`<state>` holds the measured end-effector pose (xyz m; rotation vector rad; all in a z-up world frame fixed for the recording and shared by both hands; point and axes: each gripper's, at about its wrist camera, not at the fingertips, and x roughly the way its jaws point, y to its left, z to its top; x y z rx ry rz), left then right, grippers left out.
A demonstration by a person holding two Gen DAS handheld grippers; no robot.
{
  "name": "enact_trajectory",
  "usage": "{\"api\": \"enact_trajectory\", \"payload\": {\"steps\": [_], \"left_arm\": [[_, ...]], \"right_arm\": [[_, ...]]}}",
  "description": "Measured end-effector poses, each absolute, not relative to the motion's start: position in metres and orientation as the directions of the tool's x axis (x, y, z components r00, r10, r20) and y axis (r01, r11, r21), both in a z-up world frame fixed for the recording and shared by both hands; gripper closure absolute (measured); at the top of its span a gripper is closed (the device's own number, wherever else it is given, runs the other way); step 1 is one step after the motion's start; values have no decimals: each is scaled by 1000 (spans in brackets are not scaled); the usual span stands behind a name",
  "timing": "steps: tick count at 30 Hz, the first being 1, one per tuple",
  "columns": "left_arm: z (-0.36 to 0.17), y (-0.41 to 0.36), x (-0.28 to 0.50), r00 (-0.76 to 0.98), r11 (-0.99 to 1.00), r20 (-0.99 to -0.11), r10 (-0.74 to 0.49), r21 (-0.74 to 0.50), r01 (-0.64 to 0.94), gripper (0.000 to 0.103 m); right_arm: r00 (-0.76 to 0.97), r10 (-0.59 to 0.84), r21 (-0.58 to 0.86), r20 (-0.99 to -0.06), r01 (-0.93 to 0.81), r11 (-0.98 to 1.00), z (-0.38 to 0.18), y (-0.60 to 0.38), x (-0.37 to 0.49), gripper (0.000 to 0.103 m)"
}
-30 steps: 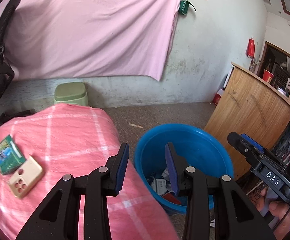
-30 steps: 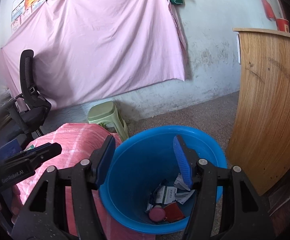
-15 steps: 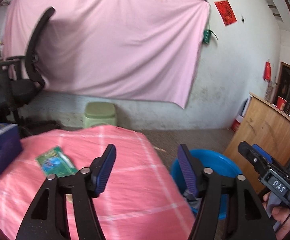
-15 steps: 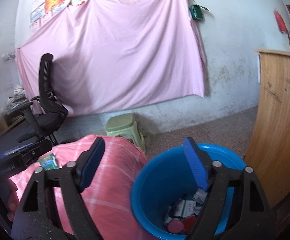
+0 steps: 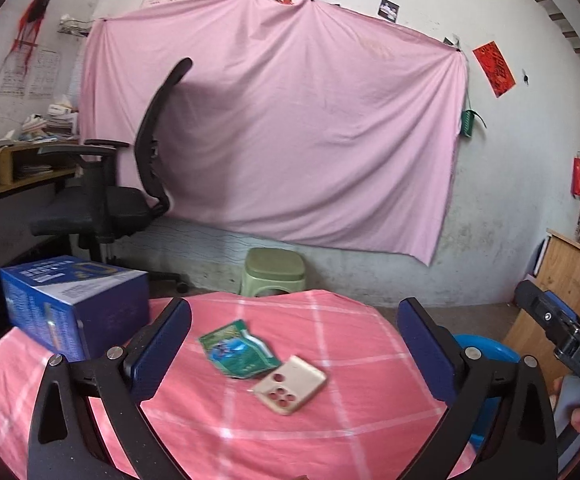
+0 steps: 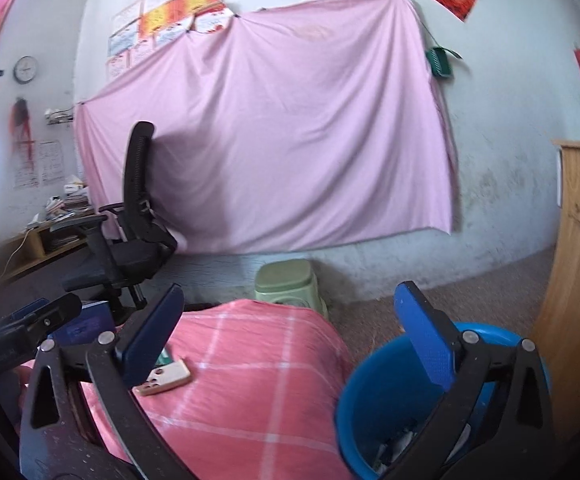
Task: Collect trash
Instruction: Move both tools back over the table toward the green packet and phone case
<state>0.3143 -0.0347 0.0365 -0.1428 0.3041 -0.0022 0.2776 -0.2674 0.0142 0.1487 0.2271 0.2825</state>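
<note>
A green snack wrapper (image 5: pixel 238 350) lies on the pink checked tablecloth (image 5: pixel 330 420), touching a beige phone (image 5: pixel 292 384). My left gripper (image 5: pixel 294 312) hovers in front of them, its jaws opening wide with nothing between them. My right gripper (image 6: pixel 290 292) is open and empty, held over the table's right edge and the blue bin (image 6: pixel 390 392). The bin stands on the floor to the right of the table, with some litter low inside. In the right wrist view the wrapper (image 6: pixel 165 356) is mostly hidden behind the left finger.
A blue carton (image 5: pixel 70 304) stands at the table's left rear. Behind the table are a green stool (image 5: pixel 276 270) and a black office chair (image 5: pixel 122 204). A wooden counter (image 6: pixel 578 300) rises just right of the bin. A pink sheet covers the back wall.
Both grippers swung left and tilted up from over the bin toward the table, and both jaws spread wider. The wrapper and phone now sit centred in the left wrist view.
</note>
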Motion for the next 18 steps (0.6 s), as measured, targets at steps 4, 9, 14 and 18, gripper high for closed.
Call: {"api": "enact_trajectory", "payload": {"steps": [4, 9, 14, 18], "left_arm": [[36, -16, 302, 959, 991, -281, 25, -116, -60, 2], [31, 2, 290, 964, 991, -256, 66, -94, -93, 2], [23, 14, 282, 965, 992, -245, 94, -59, -112, 2], [16, 24, 278, 966, 991, -232, 112, -45, -126, 2]], "right_arm": [[932, 321, 152, -168, -297, 943, 14, -251, 273, 0], [927, 346, 138, -147, -327, 935, 15, -233, 269, 0], [914, 376, 131, -150, -358, 924, 11, -214, 269, 0], [907, 395, 109, -149, -382, 918, 8, -200, 268, 0]]}}
